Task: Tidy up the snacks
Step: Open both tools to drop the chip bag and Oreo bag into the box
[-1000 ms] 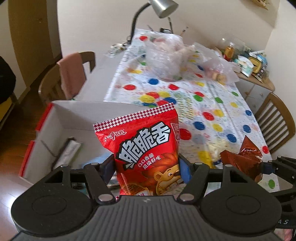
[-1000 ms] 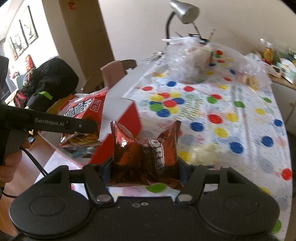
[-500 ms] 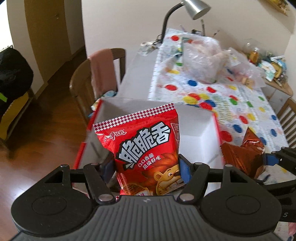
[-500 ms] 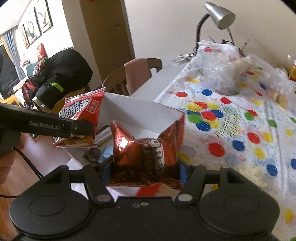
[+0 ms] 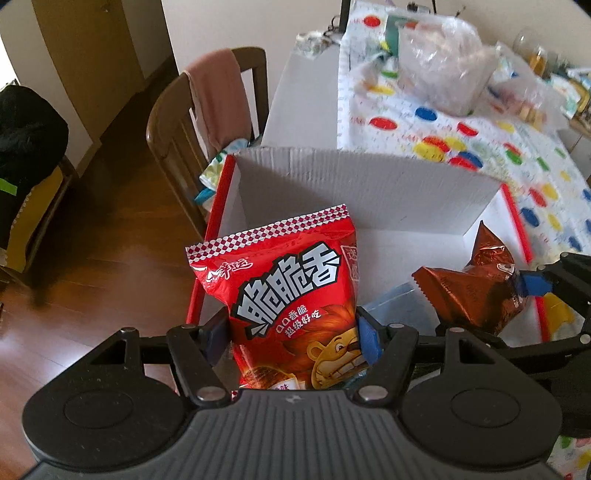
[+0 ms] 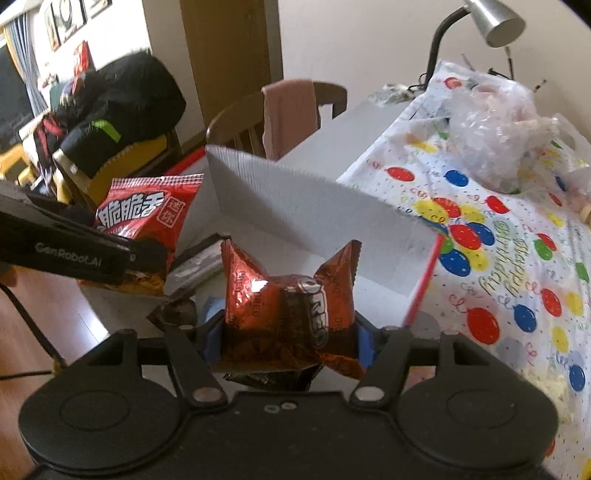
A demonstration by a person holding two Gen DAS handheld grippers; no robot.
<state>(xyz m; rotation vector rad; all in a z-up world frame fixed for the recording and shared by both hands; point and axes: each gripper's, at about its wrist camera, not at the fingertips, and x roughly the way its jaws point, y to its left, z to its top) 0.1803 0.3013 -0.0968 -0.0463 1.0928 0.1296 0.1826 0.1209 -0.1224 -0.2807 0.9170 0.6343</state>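
My left gripper (image 5: 293, 338) is shut on a red snack bag with white Chinese letters (image 5: 291, 295) and holds it upright over the near left part of a white cardboard box with red edges (image 5: 369, 192). My right gripper (image 6: 290, 341) is shut on a brown Oreo packet (image 6: 284, 314), also over the box (image 6: 314, 210). The Oreo packet shows at the right of the left wrist view (image 5: 476, 291). The red bag shows at the left of the right wrist view (image 6: 147, 218). A silver-black packet (image 6: 195, 266) and a blue packet (image 5: 399, 310) lie inside the box.
The box sits at the table's near left corner, next to a balloon-print tablecloth (image 6: 517, 236). Clear plastic bags (image 5: 443, 62) and a desk lamp (image 6: 495, 22) are farther back. A wooden chair with a pink cloth (image 5: 218, 107) stands left of the table, over wood floor.
Both grippers have moved left and forward with their packets, from over the tablecloth to over the open box. The box now fills the middle of both views.
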